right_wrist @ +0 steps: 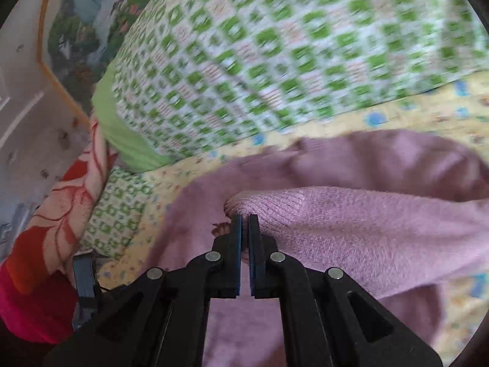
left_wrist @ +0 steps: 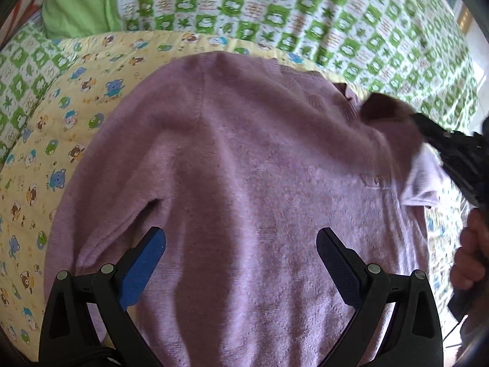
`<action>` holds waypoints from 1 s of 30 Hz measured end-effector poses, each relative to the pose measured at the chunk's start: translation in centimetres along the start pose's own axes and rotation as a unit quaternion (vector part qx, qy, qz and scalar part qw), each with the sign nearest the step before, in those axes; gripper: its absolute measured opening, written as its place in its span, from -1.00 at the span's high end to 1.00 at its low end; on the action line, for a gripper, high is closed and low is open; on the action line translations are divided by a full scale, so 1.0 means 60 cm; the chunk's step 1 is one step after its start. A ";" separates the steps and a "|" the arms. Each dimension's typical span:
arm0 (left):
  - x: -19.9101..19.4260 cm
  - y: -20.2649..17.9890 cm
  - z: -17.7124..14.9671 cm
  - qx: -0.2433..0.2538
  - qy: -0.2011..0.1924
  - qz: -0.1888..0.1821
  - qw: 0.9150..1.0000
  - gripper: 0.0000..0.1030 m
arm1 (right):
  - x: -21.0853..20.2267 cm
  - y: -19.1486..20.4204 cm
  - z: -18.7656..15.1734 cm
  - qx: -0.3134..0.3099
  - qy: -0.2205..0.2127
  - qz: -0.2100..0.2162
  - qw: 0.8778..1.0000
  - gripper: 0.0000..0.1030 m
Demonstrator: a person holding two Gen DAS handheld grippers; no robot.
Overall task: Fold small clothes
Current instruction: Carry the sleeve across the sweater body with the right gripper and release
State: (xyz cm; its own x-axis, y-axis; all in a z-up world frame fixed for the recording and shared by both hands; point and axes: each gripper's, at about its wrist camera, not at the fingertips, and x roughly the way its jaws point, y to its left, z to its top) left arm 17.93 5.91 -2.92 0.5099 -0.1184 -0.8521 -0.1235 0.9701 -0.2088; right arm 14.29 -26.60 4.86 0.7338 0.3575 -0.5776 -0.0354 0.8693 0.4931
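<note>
Left gripper [left_wrist: 241, 244]: our fingers spread wide apart, hovering over the lilac knit sweater [left_wrist: 244, 168], nothing between them.
Right gripper [right_wrist: 244, 223]: our fingers pressed together, pinching the ribbed sleeve cuff [right_wrist: 262, 205].
Sweater: spread on the yellow bear-print quilt [left_wrist: 45, 140]; the sleeve we hold is lifted across the body.
Edges: sweater's far edge at 12 o'clock sits close to the quilt's border.
Open room: quilt shows bare at 9 o'clock; green checked blanket [left_wrist: 336, 15] lies beyond at 12 to 2 o'clock.
</note>
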 end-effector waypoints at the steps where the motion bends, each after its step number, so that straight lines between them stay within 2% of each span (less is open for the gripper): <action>1: 0.000 0.007 0.001 -0.006 0.001 0.000 1.000 -0.93 | 0.044 0.013 0.004 0.001 0.017 0.024 1.000 0.91; 7: 0.019 0.051 0.011 -0.044 0.022 -0.011 0.999 -0.93 | 0.209 0.066 -0.052 -0.012 0.123 0.079 0.989 0.91; 8: 0.026 0.055 0.014 -0.048 0.029 -0.015 0.998 -0.93 | 0.227 0.063 -0.063 -0.009 0.142 0.080 0.987 0.89; 10: 0.033 0.057 0.017 -0.053 0.036 -0.025 0.998 -0.93 | 0.249 0.052 -0.084 -0.005 0.171 0.055 0.984 0.80; 11: 0.039 0.054 0.022 -0.053 0.039 -0.034 0.997 -0.93 | 0.248 0.047 -0.088 -0.002 0.174 0.052 0.983 0.66; 12: 0.044 0.051 0.025 -0.052 0.041 -0.040 0.997 -0.93 | 0.243 0.040 -0.088 0.007 0.171 0.052 0.984 0.52; 13: 0.051 0.043 0.032 -0.049 0.045 -0.047 0.997 -0.93 | 0.231 0.030 -0.087 0.019 0.162 0.054 0.985 0.14; 14: 0.057 0.034 0.036 -0.047 0.054 -0.052 0.996 -0.93 | 0.216 0.022 -0.086 0.029 0.153 0.057 0.986 -0.16; 16: 0.078 0.011 0.050 -0.031 0.065 -0.056 0.996 -0.93 | 0.172 0.006 -0.075 0.042 0.122 0.063 0.990 -0.18; 21: 0.137 -0.028 0.081 -0.024 0.085 -0.046 0.995 -0.93 | 0.067 -0.039 -0.061 0.057 0.066 0.016 0.996 -0.18; 25: 0.172 -0.043 0.111 -0.024 0.089 -0.038 0.995 -0.93 | -0.008 -0.080 -0.070 0.089 0.035 -0.016 0.995 -0.18; 27: 0.190 -0.051 0.120 -0.014 0.092 -0.027 0.995 -0.86 | -0.035 -0.096 -0.084 0.106 0.028 -0.030 0.994 -0.18; 28: 0.194 -0.053 0.123 -0.012 0.089 -0.024 0.996 -0.79 | -0.042 -0.103 -0.089 0.111 0.026 -0.034 0.993 -0.18; 30: 0.193 -0.059 0.126 0.007 0.075 -0.014 0.997 -0.25 | -0.058 -0.116 -0.101 0.124 0.022 -0.050 0.991 -0.18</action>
State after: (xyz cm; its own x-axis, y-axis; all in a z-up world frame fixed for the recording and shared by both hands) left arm 30.70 2.71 -8.40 0.3792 -0.1756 -0.9085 -0.0983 0.9686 -0.2282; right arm 7.88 -31.79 -0.51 0.6941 0.2932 -0.6575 0.2081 0.7927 0.5730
